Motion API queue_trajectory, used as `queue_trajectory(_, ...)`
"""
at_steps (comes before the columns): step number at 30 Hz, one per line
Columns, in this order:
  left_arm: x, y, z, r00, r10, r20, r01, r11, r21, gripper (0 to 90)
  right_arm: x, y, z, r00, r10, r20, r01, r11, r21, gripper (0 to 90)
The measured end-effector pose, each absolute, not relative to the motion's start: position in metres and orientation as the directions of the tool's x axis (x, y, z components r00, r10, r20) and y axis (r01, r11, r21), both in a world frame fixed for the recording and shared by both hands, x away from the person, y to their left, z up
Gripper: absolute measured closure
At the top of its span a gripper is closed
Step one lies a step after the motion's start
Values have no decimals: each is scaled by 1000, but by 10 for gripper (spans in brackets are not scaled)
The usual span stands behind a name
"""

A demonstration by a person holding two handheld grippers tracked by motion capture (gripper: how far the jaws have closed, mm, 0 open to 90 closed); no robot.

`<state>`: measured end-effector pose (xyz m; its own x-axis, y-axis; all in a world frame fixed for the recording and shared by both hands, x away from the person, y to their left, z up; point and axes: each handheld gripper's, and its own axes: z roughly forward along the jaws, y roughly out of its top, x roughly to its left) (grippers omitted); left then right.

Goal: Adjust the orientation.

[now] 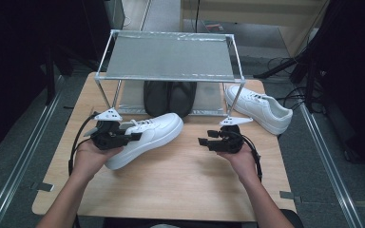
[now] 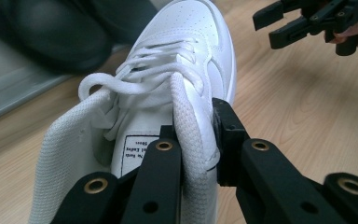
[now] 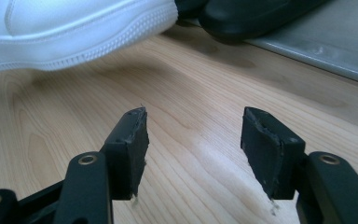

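Wooden tabletop (image 1: 180, 175) in front of the metal rack (image 1: 171, 57) carried the white sneaker (image 1: 145, 133), where your left gripper (image 2: 198, 140) clamped its padded collar wall. Right of that sneaker, your right gripper (image 3: 193, 140) hung open, holding nothing.

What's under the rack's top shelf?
Under the top shelf a pair of dark shoes sits side by side on the rack's lower shelf, toes toward the person. The top shelf covers their heels and whatever lies behind them.
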<state>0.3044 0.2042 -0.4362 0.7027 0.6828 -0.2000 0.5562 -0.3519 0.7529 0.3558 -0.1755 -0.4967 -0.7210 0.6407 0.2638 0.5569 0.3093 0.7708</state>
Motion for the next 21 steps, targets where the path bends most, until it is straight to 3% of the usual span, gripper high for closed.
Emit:
queue_trajectory(14,319,151,-454,774,598,-209,528,-426,734,819,340,-196,-499,-680,686,257,574,281,769,424)
queue_trajectory(21,321,140,-469,788,554,-268,548,-435,715,814,335,-198,-500,-676,692,253,576,283,767,424)
